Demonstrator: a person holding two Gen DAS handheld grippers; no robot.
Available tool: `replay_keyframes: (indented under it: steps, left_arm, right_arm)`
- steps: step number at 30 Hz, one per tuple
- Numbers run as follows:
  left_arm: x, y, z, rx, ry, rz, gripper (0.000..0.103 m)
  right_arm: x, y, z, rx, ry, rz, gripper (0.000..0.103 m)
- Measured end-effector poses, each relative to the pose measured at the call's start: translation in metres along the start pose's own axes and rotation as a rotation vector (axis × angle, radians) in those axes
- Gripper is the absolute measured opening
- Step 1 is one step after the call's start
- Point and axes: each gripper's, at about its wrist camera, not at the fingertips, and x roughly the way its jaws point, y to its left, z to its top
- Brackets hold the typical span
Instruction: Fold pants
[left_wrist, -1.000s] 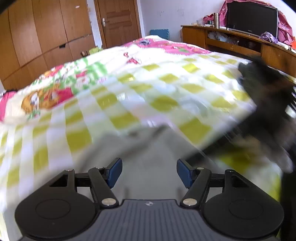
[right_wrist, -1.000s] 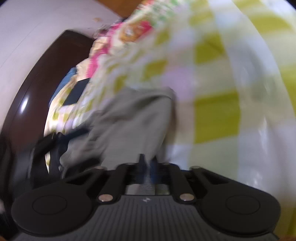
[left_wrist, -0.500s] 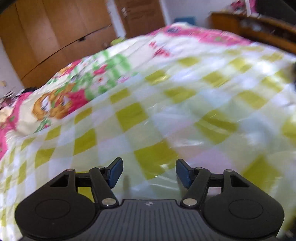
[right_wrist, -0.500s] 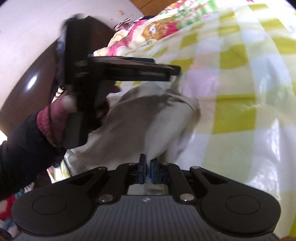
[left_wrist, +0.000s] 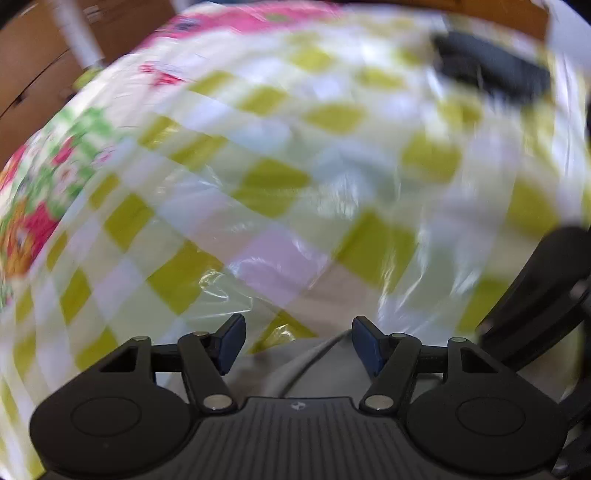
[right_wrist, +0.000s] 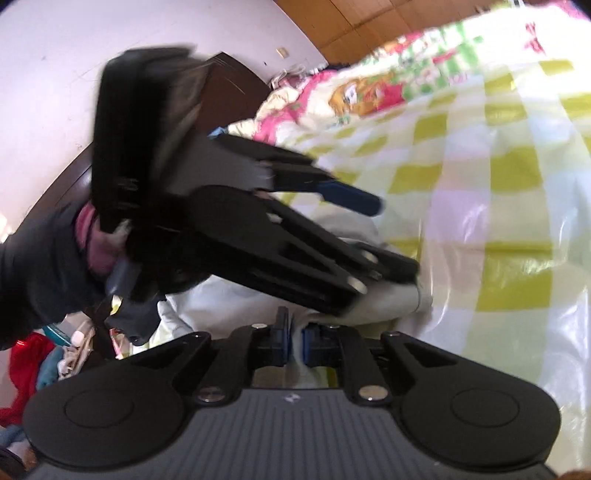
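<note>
Checked bedcover (left_wrist: 280, 177), R gripper (right_wrist: 293, 341) pinching pants (right_wrist: 388, 299) (grey)

no readable text or labels, views perhaps too blurred

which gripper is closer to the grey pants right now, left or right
Right. The right gripper is shut on a fold of the grey pants; the left gripper is open, poised just over them without gripping.

a bedroom: checked bedspread (right_wrist: 498, 155), wooden wardrobe (right_wrist: 369, 22) (a home)
</note>
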Motion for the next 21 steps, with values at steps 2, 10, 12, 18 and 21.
replay_keyframes:
  steps: [2,10,12,18,21]
  left_arm:
    - [0.018,-0.004,0.003,0.081,0.038,0.145,0.076]
    - [-0.053,0.013,0.002,-0.117,-0.2,0.191,0.075]
    - [-0.073,0.006,-0.011,-0.143,-0.223,0.196,0.075]
    - [-0.082,-0.025,-0.089,-0.394,-0.222,0.015,0.076]
    - [-0.06,-0.061,-0.109,-0.405,-0.221,-0.042,0.076]
  right_arm:
    - [0.0,-0.004,-0.003,0.013,-0.001,-0.031,0.009]
    - [-0.006,-0.021,-0.002,0.098,-0.052,-0.044,0.013]
    - [0.0,-0.037,0.001,0.188,-0.059,-0.027,0.017]
    - [0.017,-0.074,0.008,0.446,-0.098,0.068,0.04]
    - [0.021,-0.075,0.015,0.415,-0.11,0.029,0.039]
